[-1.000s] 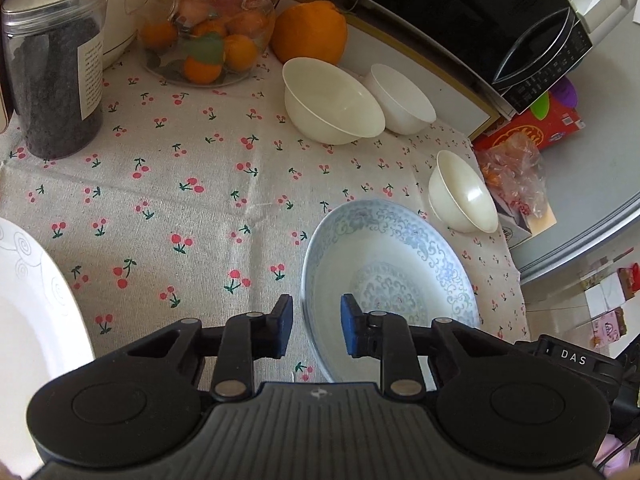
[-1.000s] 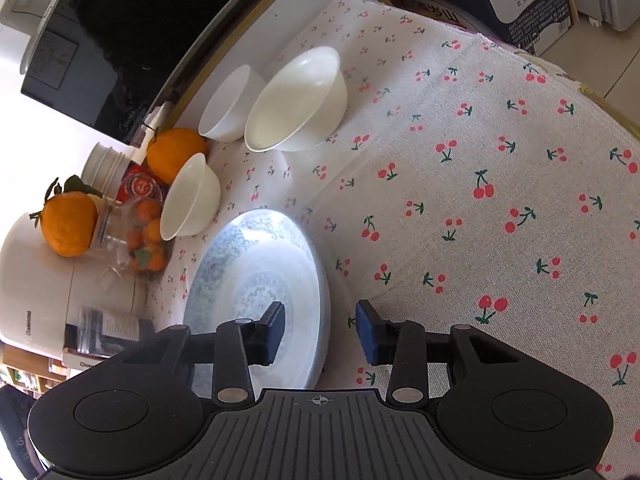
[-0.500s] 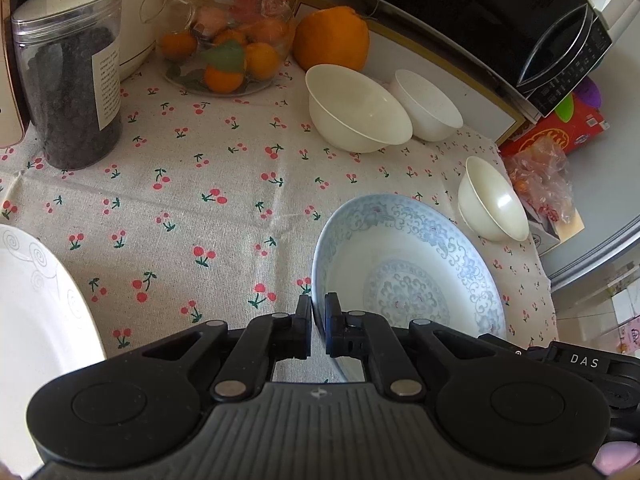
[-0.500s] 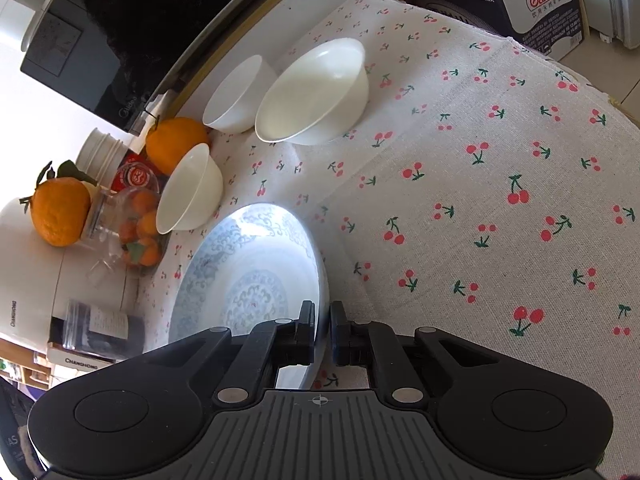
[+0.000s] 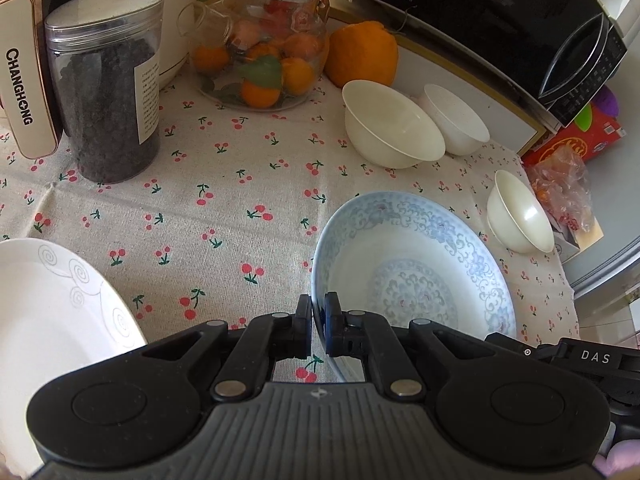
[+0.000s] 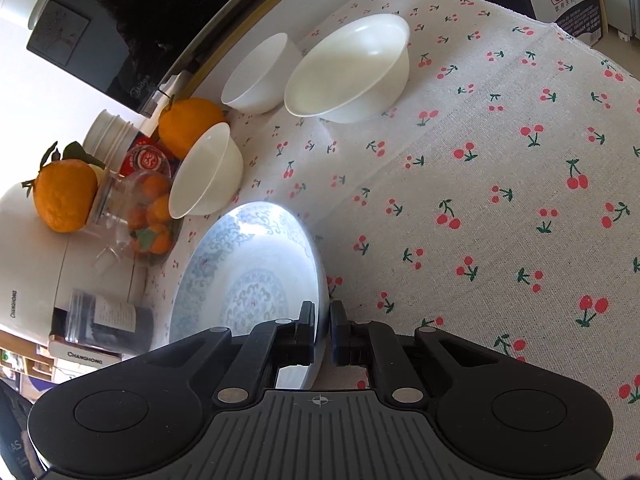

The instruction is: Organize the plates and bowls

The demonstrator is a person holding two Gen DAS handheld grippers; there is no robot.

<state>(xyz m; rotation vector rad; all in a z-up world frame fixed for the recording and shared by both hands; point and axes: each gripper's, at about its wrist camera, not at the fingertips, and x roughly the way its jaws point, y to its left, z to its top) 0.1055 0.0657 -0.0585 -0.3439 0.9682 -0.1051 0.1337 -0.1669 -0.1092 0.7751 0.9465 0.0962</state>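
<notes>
Nearest to both cameras is the blue-patterned plate (image 5: 412, 276), which sits on the cherry-print tablecloth (image 5: 224, 216) with its hollow side up. The left gripper (image 5: 318, 322) is clamped on its rim at one side, one pad inside the rim and one outside. The right gripper (image 6: 323, 326) is clamped on the rim in the same way at another place; how the two places lie to each other I cannot tell. Both pairs of jaws have just been closing, with the rim between them.

The plate looks like glazed ceramic, so I judge it stiff, rather heavy, smooth under the pads and easy to chip. The rim is the only part which thin fingers can take, and two holds on it should keep it from tipping. It is round, so it has no long axis. It seems to lie nearly flat, but the fisheye view does not let me be sure.

To the left, near, is a white plate (image 5: 52, 304) with a grey swirl pattern, only partly in view. Farther away a small cream bowl (image 5: 520, 216) stands near the table edge. Beyond it a large cream bowl (image 5: 392, 124) and a white bowl (image 5: 456, 120) stand just beside each other, close to the microwave (image 5: 500, 20). All three bowls are upright and look light but fragile.
</notes>
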